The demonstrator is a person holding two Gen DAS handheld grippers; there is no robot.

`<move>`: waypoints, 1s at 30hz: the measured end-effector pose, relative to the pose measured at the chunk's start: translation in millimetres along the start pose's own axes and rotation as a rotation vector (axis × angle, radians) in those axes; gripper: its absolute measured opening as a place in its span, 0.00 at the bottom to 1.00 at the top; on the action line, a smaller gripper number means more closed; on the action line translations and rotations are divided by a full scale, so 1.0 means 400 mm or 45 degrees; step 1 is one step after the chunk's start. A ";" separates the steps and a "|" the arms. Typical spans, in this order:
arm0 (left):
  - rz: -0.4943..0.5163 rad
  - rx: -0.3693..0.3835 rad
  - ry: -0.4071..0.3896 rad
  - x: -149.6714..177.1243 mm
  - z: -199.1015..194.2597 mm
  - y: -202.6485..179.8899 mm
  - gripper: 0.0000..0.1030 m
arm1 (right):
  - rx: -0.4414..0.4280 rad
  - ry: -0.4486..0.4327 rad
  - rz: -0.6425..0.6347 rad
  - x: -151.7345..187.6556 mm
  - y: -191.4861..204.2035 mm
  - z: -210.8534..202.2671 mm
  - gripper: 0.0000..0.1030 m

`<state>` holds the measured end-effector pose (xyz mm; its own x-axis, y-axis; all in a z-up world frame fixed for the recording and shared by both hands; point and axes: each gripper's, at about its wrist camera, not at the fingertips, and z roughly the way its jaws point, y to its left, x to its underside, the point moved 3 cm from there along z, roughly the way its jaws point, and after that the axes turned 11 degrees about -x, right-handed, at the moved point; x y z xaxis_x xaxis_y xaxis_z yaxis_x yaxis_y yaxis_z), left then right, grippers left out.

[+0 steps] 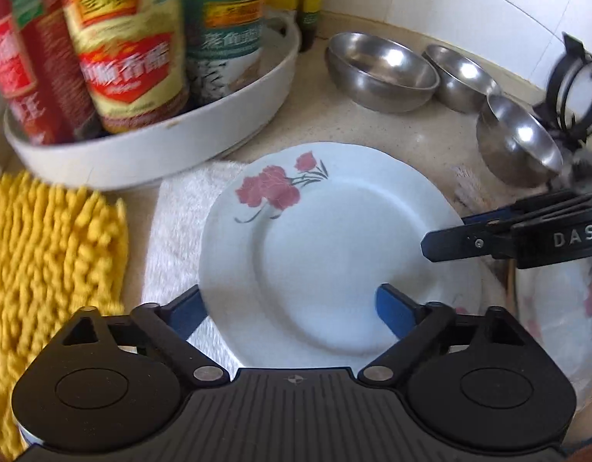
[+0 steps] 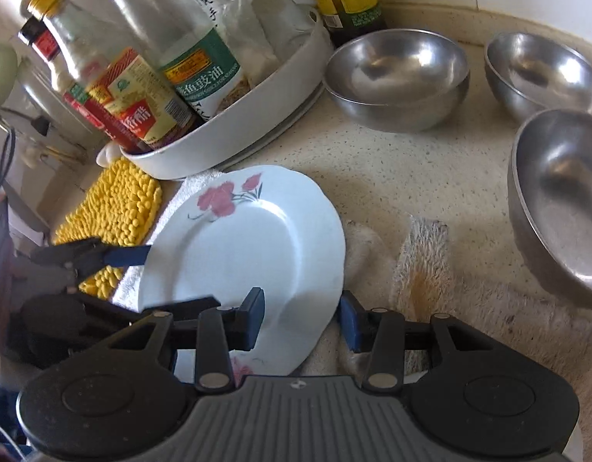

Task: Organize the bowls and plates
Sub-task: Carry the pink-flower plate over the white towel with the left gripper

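Observation:
A white plate with red flowers [image 1: 326,246] [image 2: 249,246] is held tilted above a white towel. My left gripper [image 1: 292,308] stands wide open, one finger under the plate's near-left rim and one over its face. My right gripper [image 2: 303,317] straddles the plate's right rim with a gap between its pads and the rim; it shows at the right in the left wrist view [image 1: 446,242]. A second flowered plate [image 1: 561,308] lies lower right. Three steel bowls [image 1: 380,71] [image 1: 463,77] [image 1: 519,140] stand behind; they show in the right wrist view [image 2: 398,77] [image 2: 546,73] [image 2: 561,200].
A white oval dish [image 1: 172,134] [image 2: 257,115] full of sauce bottles stands at the back left. A yellow chenille cloth [image 1: 45,254] [image 2: 114,208] lies left of the white towel [image 1: 180,231]. A brownish towel [image 2: 423,261] lies on the speckled counter [image 2: 392,161].

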<state>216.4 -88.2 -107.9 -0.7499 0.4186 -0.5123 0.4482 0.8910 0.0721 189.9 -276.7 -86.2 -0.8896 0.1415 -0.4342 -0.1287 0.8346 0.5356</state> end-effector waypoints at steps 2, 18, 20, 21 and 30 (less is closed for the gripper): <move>-0.017 -0.020 0.014 -0.011 0.003 -0.003 0.92 | 0.037 -0.006 -0.011 0.001 0.011 0.001 0.49; 0.037 -0.097 -0.094 -0.015 -0.084 -0.032 0.84 | 0.071 -0.106 0.004 0.024 0.058 -0.060 0.49; 0.034 -0.091 -0.103 -0.011 -0.095 -0.033 0.84 | 0.069 -0.112 0.011 0.028 0.061 -0.067 0.49; 0.035 -0.092 -0.107 -0.011 -0.099 -0.035 0.84 | 0.071 -0.117 0.012 0.028 0.062 -0.069 0.49; 0.058 -0.091 -0.141 -0.017 -0.125 -0.048 0.84 | 0.089 -0.171 0.024 0.040 0.074 -0.121 0.49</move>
<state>188.3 -99.5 -63.0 -0.6694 0.4407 -0.5980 0.4422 0.8833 0.1560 150.5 -275.3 -42.2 -0.8243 0.2237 -0.5200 -0.0774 0.8655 0.4949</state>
